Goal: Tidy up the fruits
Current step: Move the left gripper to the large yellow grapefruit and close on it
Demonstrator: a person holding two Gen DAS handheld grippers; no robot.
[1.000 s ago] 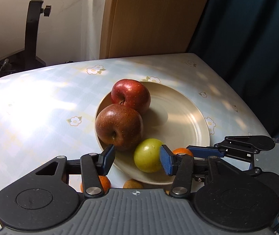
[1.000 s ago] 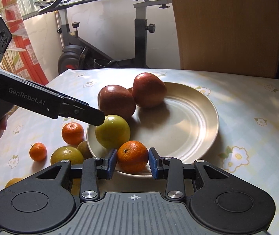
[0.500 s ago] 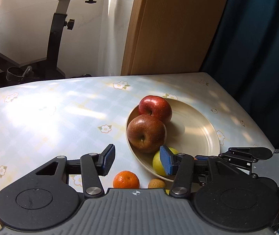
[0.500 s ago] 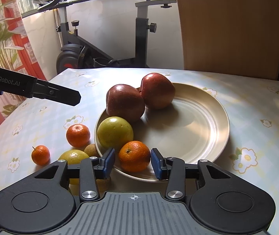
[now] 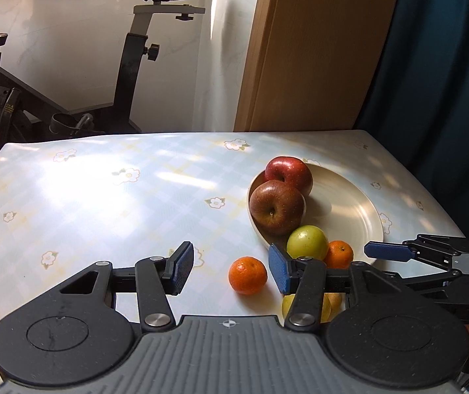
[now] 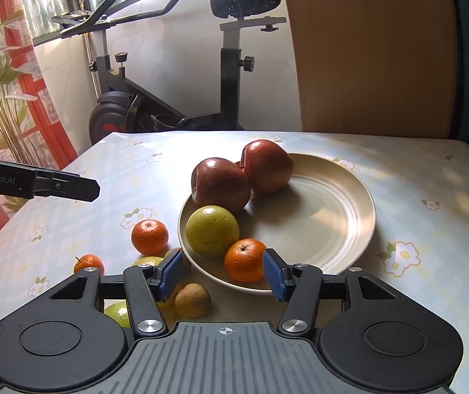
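Holding my right gripper (image 6: 222, 274) low at the near rim of the round cream plate (image 6: 333, 216), I am keeping its blue pads spread wide, with nothing between them; the small orange mandarin (image 6: 245, 260) is sitting on the plate's near edge just beyond the gap, touching neither pad. It is lying against the round green fruit (image 6: 212, 230), which is resting beside the two dark red apples (image 6: 221, 185) on the plate's left side, so the plate seems to be the collecting spot and its right half is lying bare.

On the flowered blue-checked tablecloth (image 6: 431, 177), left of the plate, more fruit is waiting: a loose orange mandarin (image 6: 150, 237), a smaller stemmed mandarin (image 6: 88, 264), a brown oval fruit (image 6: 192, 300) and a yellow-green citrus (image 6: 118, 313) partly hidden behind my gripper.

I am carrying my left gripper (image 5: 231, 268) above the cloth, jaws also wide and empty, with the loose mandarin lying just beyond its opening. I judge that fruit the likeliest next pick. Being round and smooth, it may roll if one pad nudges it first.
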